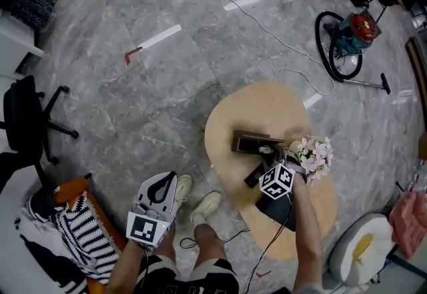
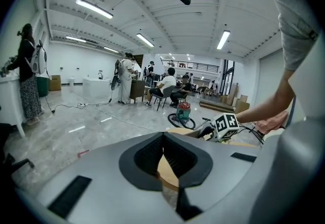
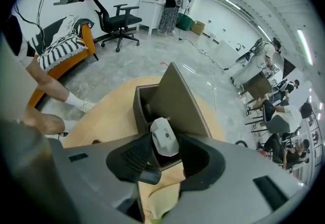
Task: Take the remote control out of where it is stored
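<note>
The right gripper [image 3: 167,142] points steeply down over the brown storage box [image 3: 138,105] on the light wooden table [image 3: 104,119]. Its jaws are spread wide. The pale grey remote control [image 3: 163,134] stands on end in the box's near compartment, and its top pokes up between the two pads; neither pad plainly presses on it. The raised lid [image 3: 179,97] slants up close behind the remote on the far side, and the box's dark wall borders it on the left, so the free way out is upward and back toward the person. In the head view a bunch of pink flowers [image 1: 315,155] sits just beside this gripper, and bare tabletop lies between the box and the near edge. The left gripper [image 1: 160,187] hangs well apart over the grey marble floor [image 1: 167,86], off the table. Its jaws meet at the tips and nothing is between them.
</note>
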### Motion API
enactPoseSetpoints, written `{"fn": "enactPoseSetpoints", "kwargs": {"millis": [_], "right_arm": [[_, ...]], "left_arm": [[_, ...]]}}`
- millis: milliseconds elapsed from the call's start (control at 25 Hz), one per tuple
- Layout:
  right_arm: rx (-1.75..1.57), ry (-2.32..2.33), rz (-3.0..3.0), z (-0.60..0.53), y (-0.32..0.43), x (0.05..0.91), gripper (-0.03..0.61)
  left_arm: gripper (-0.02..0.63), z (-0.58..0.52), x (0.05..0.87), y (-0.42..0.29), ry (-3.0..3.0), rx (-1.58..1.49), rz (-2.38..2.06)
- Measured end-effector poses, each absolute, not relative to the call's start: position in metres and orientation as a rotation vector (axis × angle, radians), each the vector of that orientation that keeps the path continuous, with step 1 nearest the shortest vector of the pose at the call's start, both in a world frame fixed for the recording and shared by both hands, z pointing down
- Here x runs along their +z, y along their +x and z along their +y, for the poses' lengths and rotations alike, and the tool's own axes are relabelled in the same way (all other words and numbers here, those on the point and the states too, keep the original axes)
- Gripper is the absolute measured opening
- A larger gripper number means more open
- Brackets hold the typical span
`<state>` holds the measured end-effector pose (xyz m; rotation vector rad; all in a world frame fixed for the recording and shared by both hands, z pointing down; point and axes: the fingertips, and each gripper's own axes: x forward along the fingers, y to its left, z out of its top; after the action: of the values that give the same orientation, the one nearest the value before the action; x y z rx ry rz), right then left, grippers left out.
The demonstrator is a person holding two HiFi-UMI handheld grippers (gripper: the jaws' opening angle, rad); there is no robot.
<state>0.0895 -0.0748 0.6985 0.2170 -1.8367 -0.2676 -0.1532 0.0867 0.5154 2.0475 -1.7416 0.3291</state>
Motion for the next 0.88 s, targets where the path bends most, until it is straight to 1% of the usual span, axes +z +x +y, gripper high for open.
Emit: {"fn": "enactPoseSetpoints", "kwargs": {"millis": [440, 680, 880], "right_arm": [[-0.295, 0.202, -1.839, -0.074, 0.091, 0.699, 0.149], [-0.303, 0.199, -1.824, -0.076, 0.094, 0.697, 0.121], [-0.303, 0.205, -1.829, -0.074, 0.094, 0.695, 0.120]], "left_arm": [[0.008, 0.082, 0.514, -0.146, 2.050, 0.322, -1.735], [0.008, 0.081, 0.512, -0.143, 2.058, 0.327, -1.734], [0.008, 0.082, 0.510, -0.141, 2.066, 0.332, -1.730]]}}
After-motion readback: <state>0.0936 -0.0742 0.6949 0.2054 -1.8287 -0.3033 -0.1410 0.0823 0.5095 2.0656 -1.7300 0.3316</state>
